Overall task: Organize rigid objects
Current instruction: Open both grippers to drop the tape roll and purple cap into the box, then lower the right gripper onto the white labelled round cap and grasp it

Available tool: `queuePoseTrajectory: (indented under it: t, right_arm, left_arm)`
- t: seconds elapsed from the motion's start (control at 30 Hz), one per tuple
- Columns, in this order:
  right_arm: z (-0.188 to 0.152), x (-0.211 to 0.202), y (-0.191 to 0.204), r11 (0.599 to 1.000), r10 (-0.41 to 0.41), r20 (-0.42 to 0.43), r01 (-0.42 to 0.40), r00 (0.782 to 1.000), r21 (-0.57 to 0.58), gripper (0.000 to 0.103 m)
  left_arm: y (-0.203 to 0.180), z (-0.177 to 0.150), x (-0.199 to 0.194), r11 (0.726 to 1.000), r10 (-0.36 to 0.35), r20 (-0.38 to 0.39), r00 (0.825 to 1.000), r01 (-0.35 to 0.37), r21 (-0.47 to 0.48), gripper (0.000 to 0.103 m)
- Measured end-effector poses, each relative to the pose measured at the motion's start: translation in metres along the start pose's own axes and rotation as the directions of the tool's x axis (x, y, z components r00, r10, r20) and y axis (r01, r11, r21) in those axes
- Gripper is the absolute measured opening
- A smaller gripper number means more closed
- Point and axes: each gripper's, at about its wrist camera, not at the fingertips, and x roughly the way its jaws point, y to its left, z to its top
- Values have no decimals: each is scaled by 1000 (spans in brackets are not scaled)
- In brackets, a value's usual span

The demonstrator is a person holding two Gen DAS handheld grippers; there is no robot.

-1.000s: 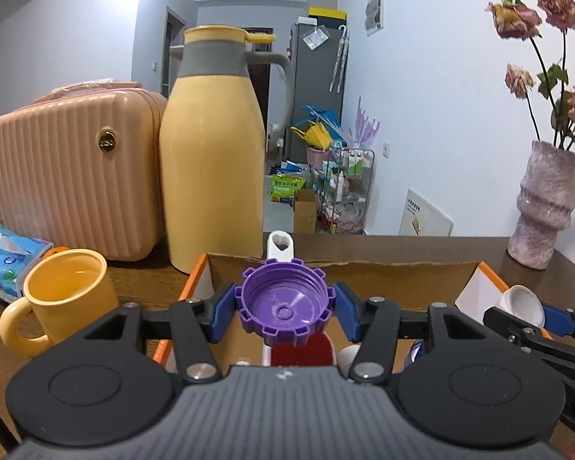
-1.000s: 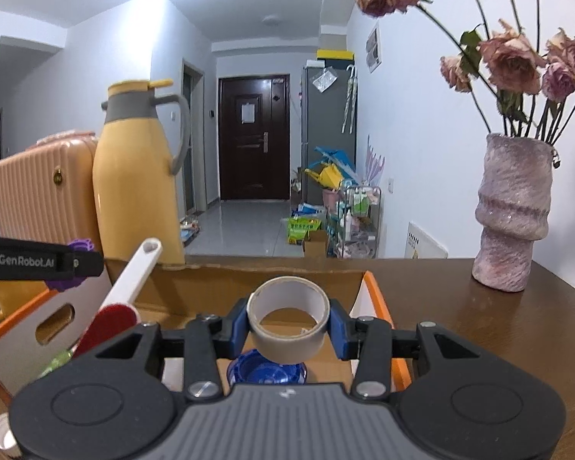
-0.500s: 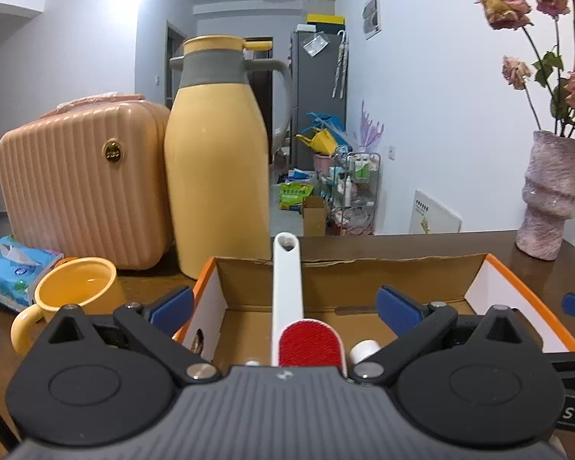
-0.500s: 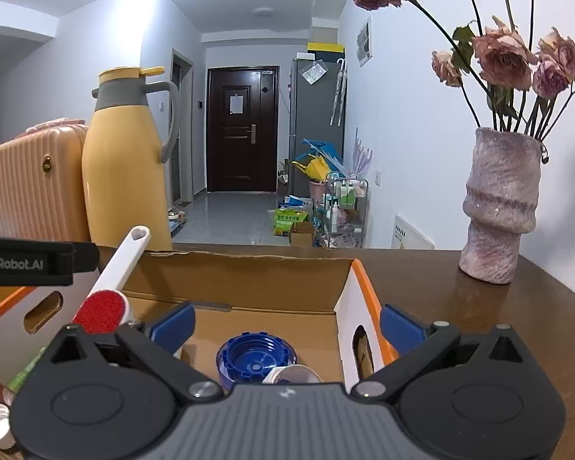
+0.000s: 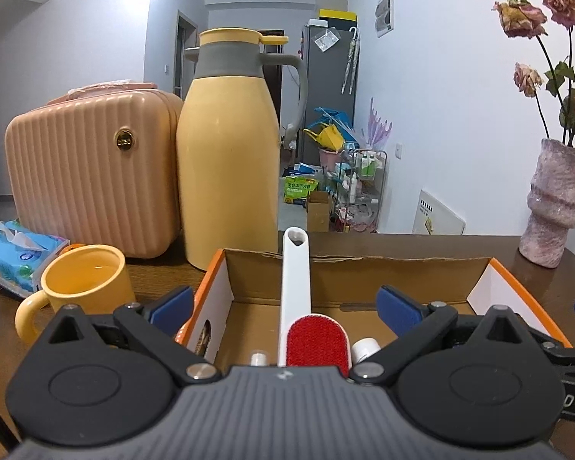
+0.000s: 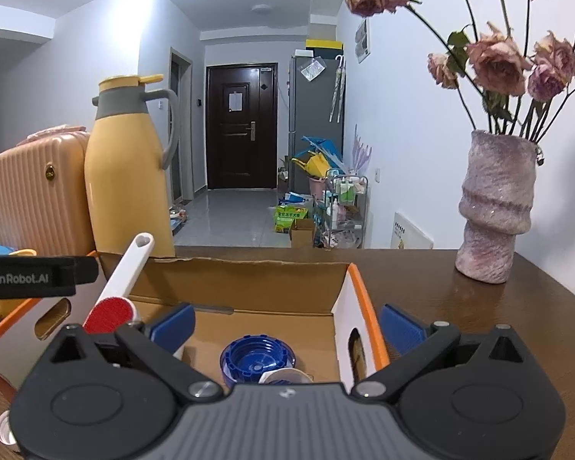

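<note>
Fig.: left hand-held gripper (image 5: 285, 308) and right hand-held gripper (image 6: 285, 324), jaws just spread wide, nothing between pads, both over cardboard box (image 6: 249, 276) on counter (image 6: 479, 318). Inside box: lint brush (image 5: 306, 322) leaning on back wall, blue cap (image 6: 257, 358), tape roll (image 6: 285, 375) w/ only top edge visible.

We see white walls (image 6: 402, 122) and a grey tiled floor (image 6: 234, 214) leading to a dark door (image 6: 241, 126). A grey refrigerator (image 6: 318, 115) stands beside a wire rack (image 6: 343, 207). A ceiling light (image 6: 262, 8) is visible above the dark wooden tabletop (image 6: 479, 318).
</note>
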Motion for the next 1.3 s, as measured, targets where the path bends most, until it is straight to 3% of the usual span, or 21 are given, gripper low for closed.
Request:
queuePoseTrajectory:
  t: [0.27, 0.73, 1.3]
  right_arm:
    - [-7, -28, 0, 1000, -9, 6, 9, 1000, -28, 103]
    - [-29, -106, 9, 998, -2, 62, 6, 998, -67, 103]
    - [-84, -183, 2, 999, -18, -28, 17, 999, -37, 103]
  left_arm:
    - [9, -7, -19, 1000, -5, -7, 1000, 5, -13, 103]
    - [27, -40, -84, 1000, 15, 3, 1000, -15, -3, 103]
    - [34, -94, -173, 998, -41, -11, 999, 42, 53, 103]
